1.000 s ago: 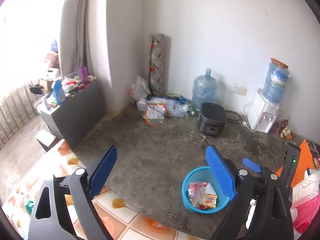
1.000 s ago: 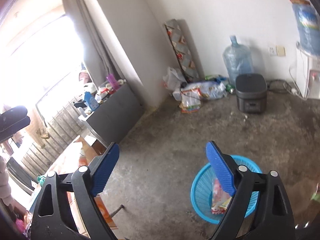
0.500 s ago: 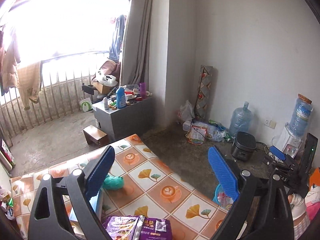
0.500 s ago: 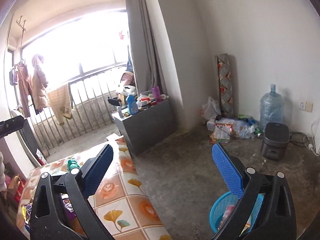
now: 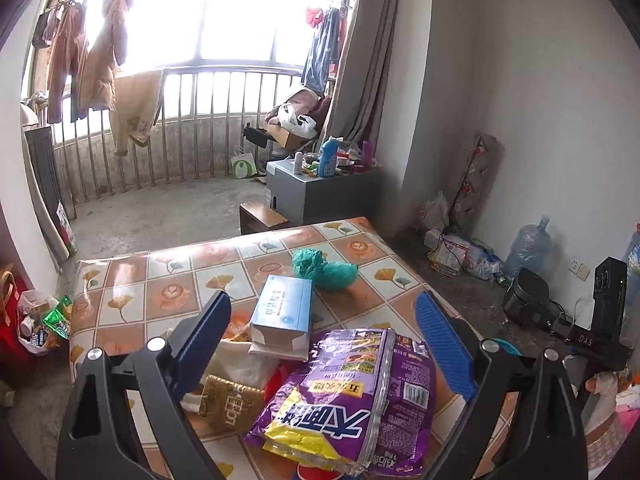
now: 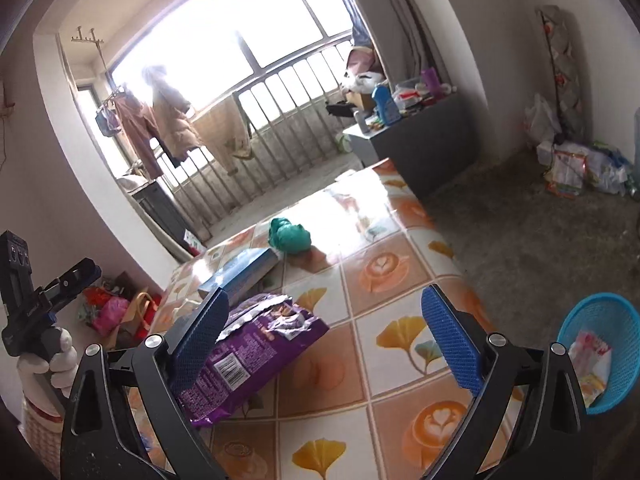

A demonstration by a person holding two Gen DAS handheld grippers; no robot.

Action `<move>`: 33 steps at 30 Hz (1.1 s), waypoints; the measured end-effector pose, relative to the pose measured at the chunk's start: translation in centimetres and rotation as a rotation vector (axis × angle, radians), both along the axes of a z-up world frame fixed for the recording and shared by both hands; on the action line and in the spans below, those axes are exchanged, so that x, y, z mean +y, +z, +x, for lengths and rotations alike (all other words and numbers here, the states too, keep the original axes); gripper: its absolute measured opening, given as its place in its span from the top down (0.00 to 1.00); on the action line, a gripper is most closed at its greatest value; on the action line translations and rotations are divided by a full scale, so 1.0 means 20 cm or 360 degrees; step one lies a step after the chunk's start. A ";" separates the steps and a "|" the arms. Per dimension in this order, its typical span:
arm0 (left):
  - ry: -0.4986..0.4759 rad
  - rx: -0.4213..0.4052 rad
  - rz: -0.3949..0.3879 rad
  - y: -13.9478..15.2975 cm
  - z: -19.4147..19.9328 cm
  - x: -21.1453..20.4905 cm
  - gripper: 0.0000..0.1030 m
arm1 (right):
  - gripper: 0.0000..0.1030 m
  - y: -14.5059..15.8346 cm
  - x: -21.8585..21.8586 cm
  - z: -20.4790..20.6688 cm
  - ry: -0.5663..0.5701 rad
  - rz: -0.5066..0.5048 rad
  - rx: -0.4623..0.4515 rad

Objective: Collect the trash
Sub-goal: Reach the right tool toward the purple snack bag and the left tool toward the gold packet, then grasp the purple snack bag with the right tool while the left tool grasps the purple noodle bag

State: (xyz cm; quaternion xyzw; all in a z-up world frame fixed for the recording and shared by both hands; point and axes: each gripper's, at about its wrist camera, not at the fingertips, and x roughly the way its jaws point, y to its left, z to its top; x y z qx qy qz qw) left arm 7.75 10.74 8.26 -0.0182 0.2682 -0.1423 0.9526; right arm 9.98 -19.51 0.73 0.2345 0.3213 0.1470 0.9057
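Both grippers, left (image 5: 322, 340) and right (image 6: 324, 334), hover wide-fingered, the right's fingers closing.

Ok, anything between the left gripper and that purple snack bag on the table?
Nothing visible. The purple snack bag lies directly below the open left gripper, topmost on the pile, the blue box just behind it.

Purple snack bag (image 5: 352, 396) flat on table; blue basket (image 6: 600, 344) holds wrappers.

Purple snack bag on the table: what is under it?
The purple snack bag overlaps a gold packet and a blue box; whatever lies beneath its middle is hidden.
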 end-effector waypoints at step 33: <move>0.0084 0.1136 -0.0917 -0.74 0.24 0.50 0.42 | 0.49 -0.18 0.47 0.14 0.0448 0.0144 0.0466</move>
